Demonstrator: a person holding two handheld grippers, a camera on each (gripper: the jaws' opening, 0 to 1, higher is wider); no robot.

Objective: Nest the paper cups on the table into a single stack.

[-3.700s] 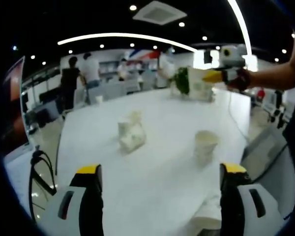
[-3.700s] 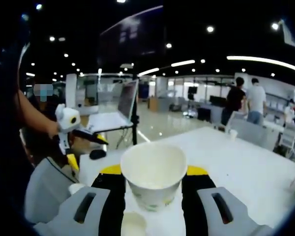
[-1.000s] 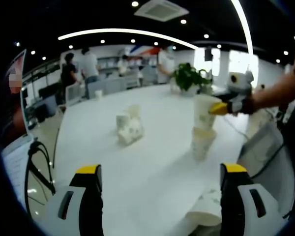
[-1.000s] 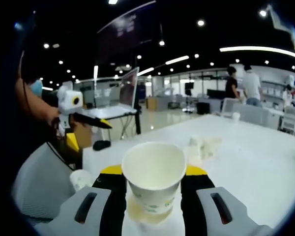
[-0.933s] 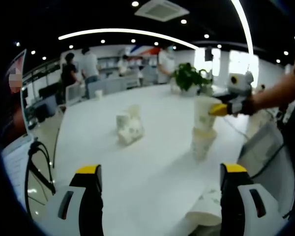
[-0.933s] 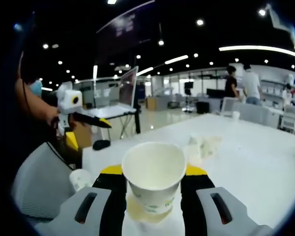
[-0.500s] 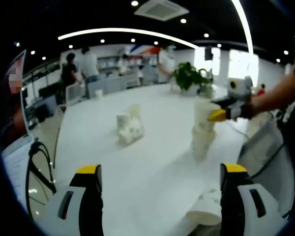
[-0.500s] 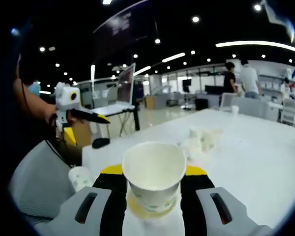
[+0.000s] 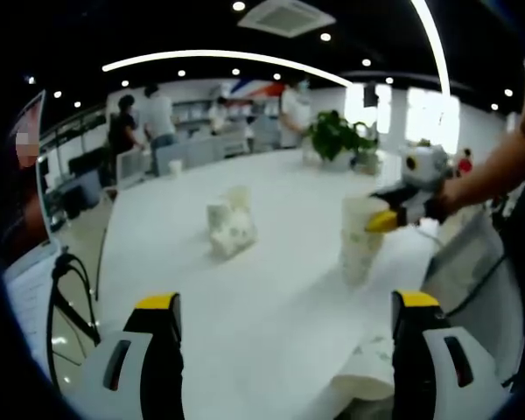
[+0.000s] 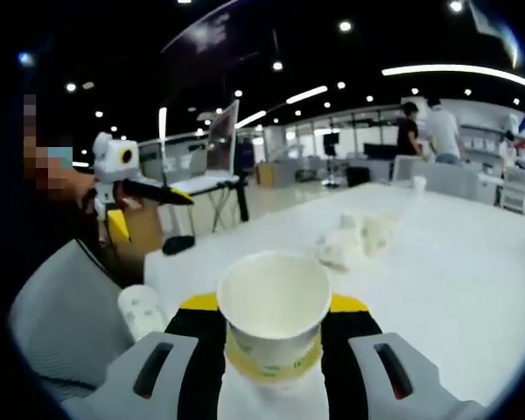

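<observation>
The right gripper (image 10: 274, 328) clamped a paper cup (image 10: 273, 306), apparently seating it into the stack (image 9: 359, 249) near the table (image 9: 271, 306) edge; release seemed next, while the left gripper (image 9: 284, 350) stood open.

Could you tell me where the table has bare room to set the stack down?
The table is bare between the left tongs and the tipped cups, and beyond those toward the plant. It is crowded at the near right edge, around the cup stack held by the right tongs and the lying cup.
</observation>
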